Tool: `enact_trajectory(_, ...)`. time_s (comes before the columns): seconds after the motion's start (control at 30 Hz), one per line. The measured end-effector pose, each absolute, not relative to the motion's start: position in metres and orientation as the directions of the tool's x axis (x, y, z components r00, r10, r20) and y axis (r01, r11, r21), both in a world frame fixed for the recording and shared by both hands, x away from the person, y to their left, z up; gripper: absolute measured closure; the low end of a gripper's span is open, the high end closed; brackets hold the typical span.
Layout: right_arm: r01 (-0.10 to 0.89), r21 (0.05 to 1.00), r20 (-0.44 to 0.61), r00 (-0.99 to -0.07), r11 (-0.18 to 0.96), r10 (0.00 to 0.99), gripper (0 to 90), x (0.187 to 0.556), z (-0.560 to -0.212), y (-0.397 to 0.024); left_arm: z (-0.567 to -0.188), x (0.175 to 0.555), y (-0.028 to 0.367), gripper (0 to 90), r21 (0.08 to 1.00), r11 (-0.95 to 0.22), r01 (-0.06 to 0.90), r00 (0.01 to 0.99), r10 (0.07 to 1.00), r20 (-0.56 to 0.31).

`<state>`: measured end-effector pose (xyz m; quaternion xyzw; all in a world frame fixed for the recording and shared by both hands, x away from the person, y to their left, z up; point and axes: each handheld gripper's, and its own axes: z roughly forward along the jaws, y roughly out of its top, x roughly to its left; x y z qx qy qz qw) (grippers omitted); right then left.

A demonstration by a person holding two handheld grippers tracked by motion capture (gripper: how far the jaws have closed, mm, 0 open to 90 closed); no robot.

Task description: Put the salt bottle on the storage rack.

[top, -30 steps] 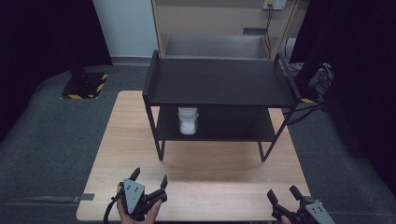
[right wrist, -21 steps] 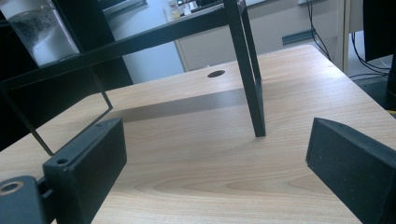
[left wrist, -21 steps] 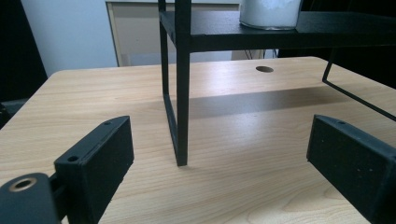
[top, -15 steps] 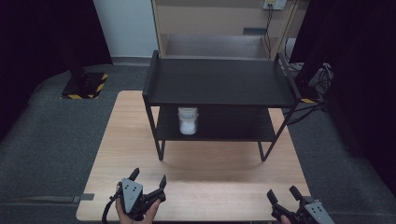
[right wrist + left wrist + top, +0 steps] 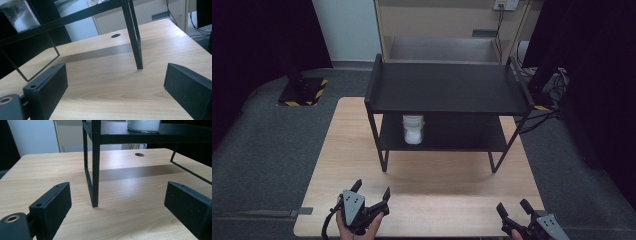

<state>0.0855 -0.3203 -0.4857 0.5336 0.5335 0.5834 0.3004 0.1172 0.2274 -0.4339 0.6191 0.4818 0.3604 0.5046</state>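
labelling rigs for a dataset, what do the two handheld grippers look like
Both are black two-jaw tools. The left gripper carries a grey three-cornered plate with dark dots on top, and a black cable loops off its side. The right gripper has the same kind of grey plate. Up close, its jaws are thick, matte black rectangular blocks with small screw holes.

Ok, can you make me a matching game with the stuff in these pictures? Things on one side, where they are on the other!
Things:
1. white jar
2. left gripper
3. right gripper
4. black rack

Places:
A. near edge of the table, at the right corner
B. standing at the far half of the table
C. on the lower shelf of the rack
D. near edge of the table, at the left side

Pairs: 1-C, 2-D, 3-A, 4-B
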Motion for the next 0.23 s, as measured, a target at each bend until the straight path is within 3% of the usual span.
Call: enact_trajectory(0.23,0.161,0.956,0.283,-0.268,-0.247,0.921,5.1,0.061,-0.479,-0.318,-0.435,0.104,0.238,6.0,0.975,-0.040,0.220,0.304,0.952,-0.030)
